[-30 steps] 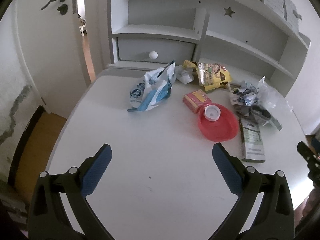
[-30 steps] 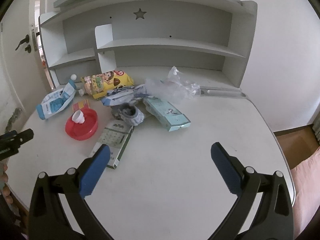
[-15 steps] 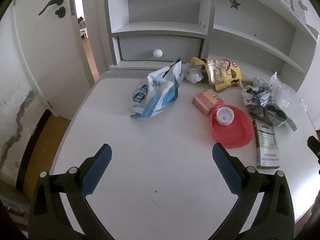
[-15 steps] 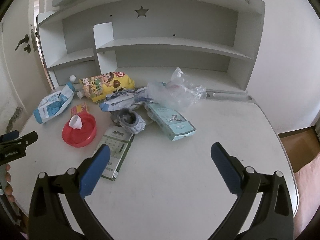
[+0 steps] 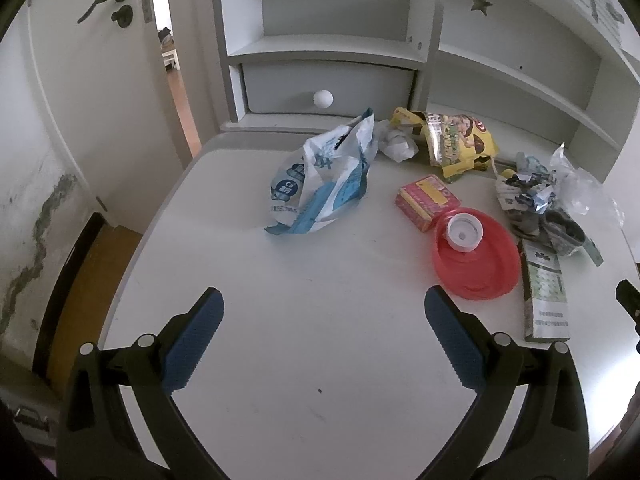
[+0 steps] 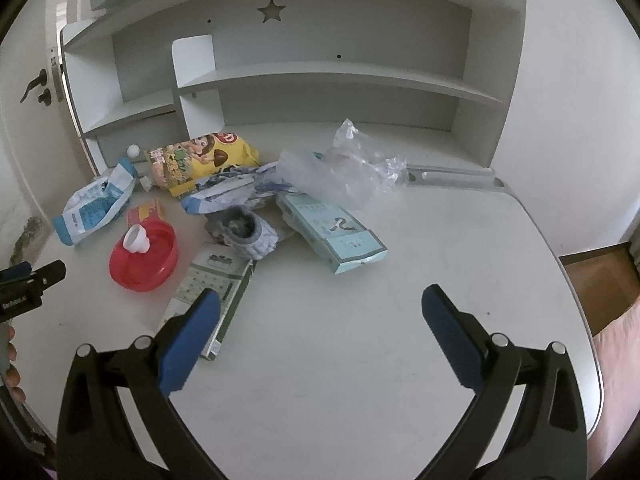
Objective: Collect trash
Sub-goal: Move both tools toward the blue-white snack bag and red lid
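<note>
Both tools, left tool [image 5: 323,332] and right tool [image 6: 320,320], are spread and empty; the blue-white bag [image 5: 320,180] looks light and crinkly, best pinched at its upper edge.

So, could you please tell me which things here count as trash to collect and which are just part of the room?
Trash to collect:
blue and white bag
yellow snack bag
red box
red lid
white cap
green carton
clear plastic wrap
teal box

Just there:
desk
shelves
drawer
door
</note>
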A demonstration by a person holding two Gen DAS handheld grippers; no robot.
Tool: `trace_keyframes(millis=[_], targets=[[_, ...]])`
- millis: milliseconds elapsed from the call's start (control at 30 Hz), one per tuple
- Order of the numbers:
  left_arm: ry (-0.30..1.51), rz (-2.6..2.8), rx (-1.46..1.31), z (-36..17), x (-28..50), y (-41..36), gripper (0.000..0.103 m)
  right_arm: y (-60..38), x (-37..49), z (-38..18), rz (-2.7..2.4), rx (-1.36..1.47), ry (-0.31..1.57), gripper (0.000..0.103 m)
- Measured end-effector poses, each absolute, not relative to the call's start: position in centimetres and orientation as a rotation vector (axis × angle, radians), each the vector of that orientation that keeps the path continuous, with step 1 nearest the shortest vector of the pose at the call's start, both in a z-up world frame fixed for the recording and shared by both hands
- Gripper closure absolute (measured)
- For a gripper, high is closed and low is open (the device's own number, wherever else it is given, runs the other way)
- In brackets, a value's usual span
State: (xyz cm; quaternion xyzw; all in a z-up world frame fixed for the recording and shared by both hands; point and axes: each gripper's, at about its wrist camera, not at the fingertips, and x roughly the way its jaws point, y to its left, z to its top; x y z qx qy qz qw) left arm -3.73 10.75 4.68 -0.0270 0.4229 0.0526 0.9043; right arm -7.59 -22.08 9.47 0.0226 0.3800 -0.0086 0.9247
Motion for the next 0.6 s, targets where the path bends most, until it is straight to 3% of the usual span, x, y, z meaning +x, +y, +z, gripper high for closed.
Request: trace_keyframes(millis=[600], targets=[[0.879,0.166,-0.004,4.8,-3.1,13.2,0.005,-20.4,-7.2,10.0,0.095,0.053,0.765,0.005]])
